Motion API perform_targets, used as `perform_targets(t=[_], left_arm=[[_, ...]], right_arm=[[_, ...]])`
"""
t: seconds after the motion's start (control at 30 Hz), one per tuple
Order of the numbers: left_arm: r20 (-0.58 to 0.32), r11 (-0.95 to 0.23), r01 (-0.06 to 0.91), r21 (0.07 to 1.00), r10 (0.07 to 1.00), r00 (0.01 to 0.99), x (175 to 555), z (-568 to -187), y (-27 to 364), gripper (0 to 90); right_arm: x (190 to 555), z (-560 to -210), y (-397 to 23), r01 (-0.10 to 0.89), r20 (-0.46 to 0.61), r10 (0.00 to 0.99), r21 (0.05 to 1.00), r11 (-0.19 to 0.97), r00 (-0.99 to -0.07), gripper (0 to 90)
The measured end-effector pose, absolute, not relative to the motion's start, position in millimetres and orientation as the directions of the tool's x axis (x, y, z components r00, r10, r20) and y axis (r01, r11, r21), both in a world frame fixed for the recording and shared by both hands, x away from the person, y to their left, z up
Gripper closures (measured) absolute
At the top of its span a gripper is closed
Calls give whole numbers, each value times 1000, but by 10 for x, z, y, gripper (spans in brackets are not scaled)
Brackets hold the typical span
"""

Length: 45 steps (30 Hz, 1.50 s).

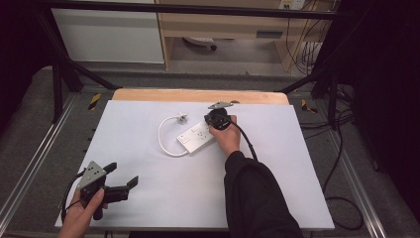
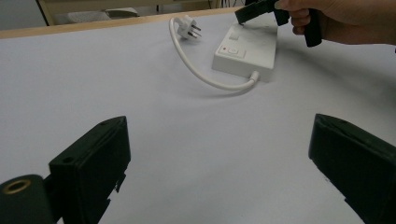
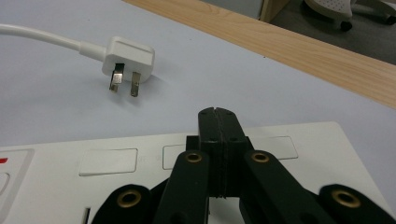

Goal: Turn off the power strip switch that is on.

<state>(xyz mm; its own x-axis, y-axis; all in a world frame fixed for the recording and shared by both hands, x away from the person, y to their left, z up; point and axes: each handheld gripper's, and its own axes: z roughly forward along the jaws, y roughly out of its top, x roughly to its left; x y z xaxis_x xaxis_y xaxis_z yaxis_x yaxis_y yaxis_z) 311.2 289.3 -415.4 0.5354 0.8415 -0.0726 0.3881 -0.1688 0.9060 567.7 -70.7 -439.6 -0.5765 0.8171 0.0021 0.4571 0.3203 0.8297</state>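
Your surface (image 1: 148, 198) is a pale sheet w/ a wooden strip along the far edge, and the white power strip (image 1: 196, 137) lies near its middle, slightly toward the far side. Its short cable (image 1: 162, 139) loops round to the left & ends in the plug (image 1: 182, 118), lying loose just beyond the strip, prongs bare, well apart from any socket. So the plugging-in, if that's the job, looks not yet done; nothing's been lifted either, strip sits flat. Your right gripper (image 3: 218, 116) is over the strip's far end w/ jaws pressed together, tips right at the top face by the socket covers; can't tell if they're touching it or just above. They're pinching nothing. Your left gripper (image 1: 121, 174) waits at the near left corner, well apart from the strip, jaws spread wide & empty. Left to do, I'd judge: steady the strip, grab the plug.
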Motion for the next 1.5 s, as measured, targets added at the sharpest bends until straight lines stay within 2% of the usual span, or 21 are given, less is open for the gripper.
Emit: perform_targets(t=[1.03,1.5], left_arm=[[-66,-177,390,903,842,535,3110,-4159,2898,53],[-68,-175,391,903,843,534,3113,-4161,2903,53]], right_arm=[[5658,-4433,-701,449,-16,823,832,326,-568,900],[5644,-4431,-700,446,8,816,841,308,-578,900]])
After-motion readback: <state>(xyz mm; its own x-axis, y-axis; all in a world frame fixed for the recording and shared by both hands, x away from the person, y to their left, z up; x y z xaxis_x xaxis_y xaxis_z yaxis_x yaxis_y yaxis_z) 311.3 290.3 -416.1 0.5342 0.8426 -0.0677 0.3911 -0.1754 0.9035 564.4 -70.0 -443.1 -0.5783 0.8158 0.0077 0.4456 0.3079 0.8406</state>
